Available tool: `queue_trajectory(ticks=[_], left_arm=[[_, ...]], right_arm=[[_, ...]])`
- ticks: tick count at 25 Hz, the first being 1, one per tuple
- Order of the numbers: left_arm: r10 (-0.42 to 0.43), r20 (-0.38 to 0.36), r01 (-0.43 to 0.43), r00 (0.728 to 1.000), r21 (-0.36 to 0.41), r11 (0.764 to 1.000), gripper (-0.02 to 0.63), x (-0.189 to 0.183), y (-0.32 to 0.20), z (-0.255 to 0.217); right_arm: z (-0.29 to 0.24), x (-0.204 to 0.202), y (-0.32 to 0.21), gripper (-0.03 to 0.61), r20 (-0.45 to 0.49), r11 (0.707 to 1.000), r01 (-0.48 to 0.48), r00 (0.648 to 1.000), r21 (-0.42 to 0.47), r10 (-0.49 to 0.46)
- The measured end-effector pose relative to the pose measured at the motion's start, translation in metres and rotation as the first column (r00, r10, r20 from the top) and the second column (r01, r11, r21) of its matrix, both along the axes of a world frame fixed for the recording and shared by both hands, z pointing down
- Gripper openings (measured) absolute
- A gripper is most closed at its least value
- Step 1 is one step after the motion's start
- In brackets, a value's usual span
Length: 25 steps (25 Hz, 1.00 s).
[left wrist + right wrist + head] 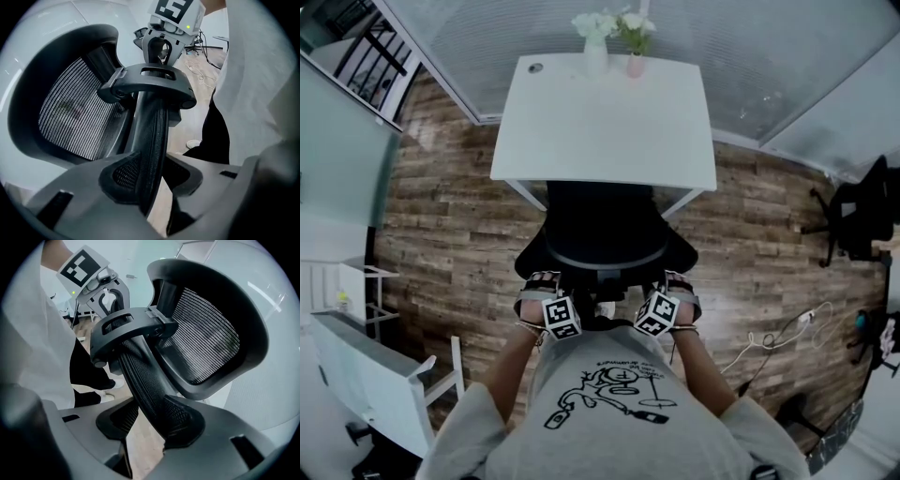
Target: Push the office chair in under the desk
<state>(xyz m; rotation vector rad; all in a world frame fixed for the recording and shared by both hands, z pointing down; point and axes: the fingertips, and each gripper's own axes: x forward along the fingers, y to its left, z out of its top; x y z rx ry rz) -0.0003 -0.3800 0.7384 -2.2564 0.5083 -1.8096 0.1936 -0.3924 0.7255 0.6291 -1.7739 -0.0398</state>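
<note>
The office chair (600,234) is sitting partway under the white counter (605,122), with its backrest facing the person. The left gripper (540,286) and right gripper (678,286) are each grasping the backrest's mesh edge between their fingers (211,446), below the headrest (70,117).

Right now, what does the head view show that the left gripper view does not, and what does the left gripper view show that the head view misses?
Only the head view: the white desk, a white vase and a pink vase at its far edge, and a second black chair at far right. Only the left gripper view: the mesh headrest up close, and the backrest's edge held between the jaws of the left gripper. Both: the office chair, the right gripper, the wooden floor and the person's white shirt.
</note>
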Motion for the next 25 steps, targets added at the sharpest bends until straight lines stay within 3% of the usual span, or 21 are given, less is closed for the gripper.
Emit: queue_trajectory(ticks=[11,25], left_arm=[[-0.007,0.0,0.007,1.0,-0.032,0.999,0.141,-0.026,-0.015,-0.002],[-0.022,0.018,0.023,1.0,-0.037,0.999,0.172,-0.029,-0.019,-0.001]], right_arm=[[-0.003,-0.026,-0.009,0.176,0.012,1.0,-0.001,1.0,-0.026,0.001],[-0.005,-0.031,-0.008,0.187,0.046,0.999,0.025,0.999,-0.021,-0.024]])
